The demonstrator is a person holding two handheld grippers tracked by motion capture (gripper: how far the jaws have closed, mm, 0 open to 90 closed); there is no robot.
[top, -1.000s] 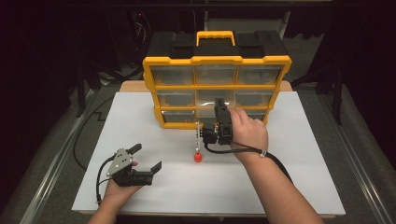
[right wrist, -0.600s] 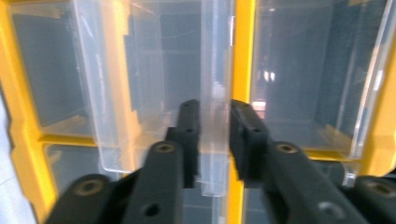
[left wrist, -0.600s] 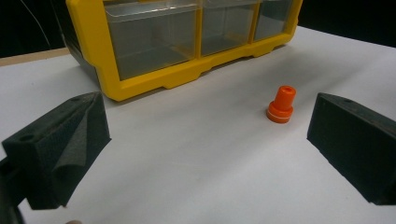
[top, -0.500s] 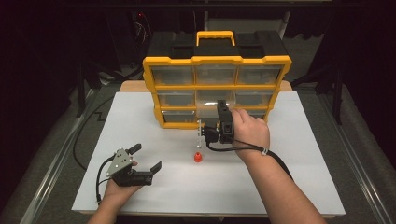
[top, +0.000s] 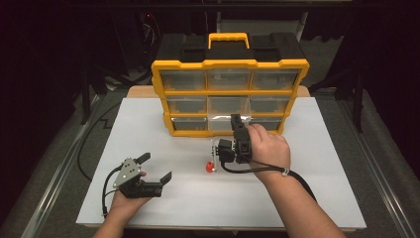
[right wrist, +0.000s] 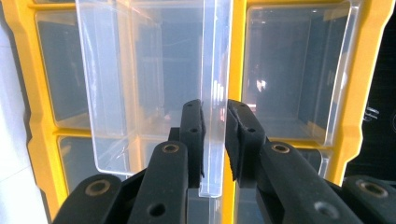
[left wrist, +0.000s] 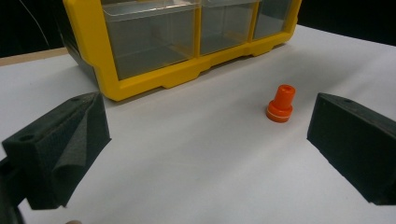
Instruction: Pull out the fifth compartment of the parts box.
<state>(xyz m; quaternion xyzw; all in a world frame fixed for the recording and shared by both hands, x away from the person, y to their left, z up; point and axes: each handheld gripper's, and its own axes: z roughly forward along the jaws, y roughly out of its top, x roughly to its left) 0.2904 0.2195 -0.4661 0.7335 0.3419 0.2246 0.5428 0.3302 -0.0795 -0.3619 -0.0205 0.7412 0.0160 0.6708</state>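
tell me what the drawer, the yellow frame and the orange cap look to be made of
Drawer: clear hard plastic, probably; glossy, see-through, with glints. Frame: yellow moulded plastic, smooth with a slight sheen. Cap: orange plastic or rubber, matte; the look leaves it open.

1. The white table (top: pixel 307 198) is brightly and evenly lit; the room around it is almost black.
2. Shadows are soft (faint under the organizer (top: pixel 228 94)).
3. Glare streaks the clear drawer (right wrist: pixel 154 93).
4. Close up, the near black tongs (left wrist: pixel 205 154) blur.

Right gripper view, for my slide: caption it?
Hand-held gripper pinching a clear drawer's front lip at the yellow organizer.
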